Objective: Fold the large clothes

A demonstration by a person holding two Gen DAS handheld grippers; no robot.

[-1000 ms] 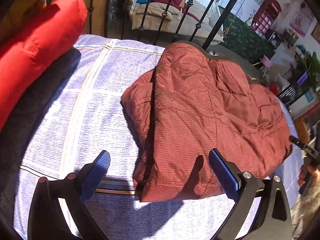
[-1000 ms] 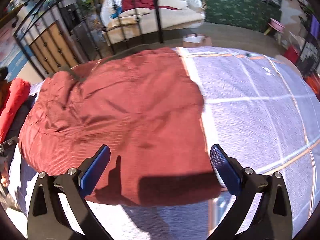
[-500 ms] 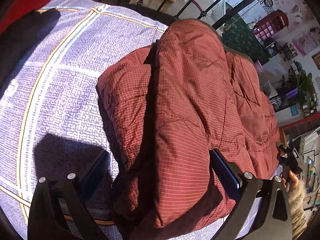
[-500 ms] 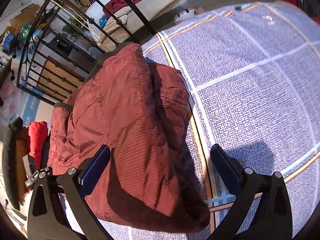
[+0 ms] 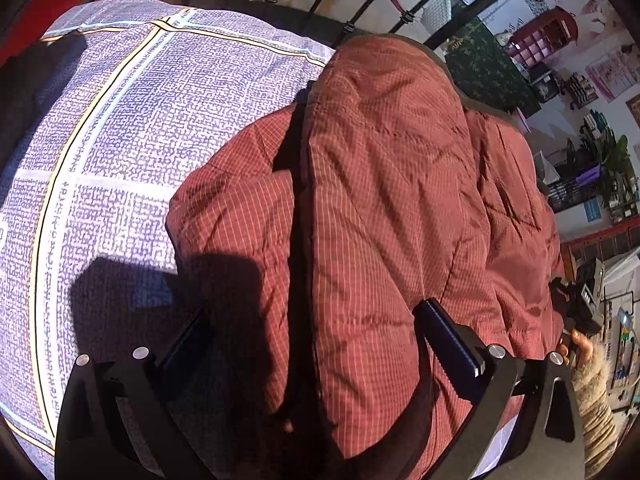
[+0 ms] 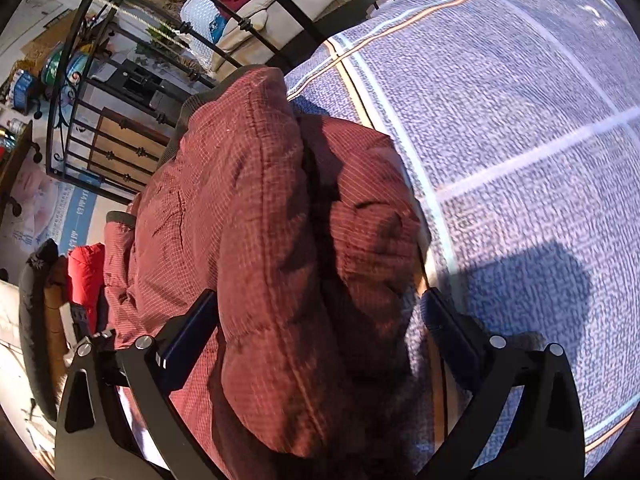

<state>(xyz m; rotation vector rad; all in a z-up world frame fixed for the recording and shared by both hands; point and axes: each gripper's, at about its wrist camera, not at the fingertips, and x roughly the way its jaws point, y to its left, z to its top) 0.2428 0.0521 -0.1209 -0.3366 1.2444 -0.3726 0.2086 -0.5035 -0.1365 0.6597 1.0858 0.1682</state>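
- On the bed, the red quilted jacket lies bundled in a folded ridge, its long axis running from six towards twelve o'clock in both wrist views.
- Our left tongs stand spread wide, straddling the near end of the ridge, not clamped.
- Our right tongs stand spread too, around the other end.
- Both hands look equally near; we judge the next squeeze must gather the thick padding at each end.

A dark red quilted jacket with a fine grid pattern lies folded in puffy layers on the bed.
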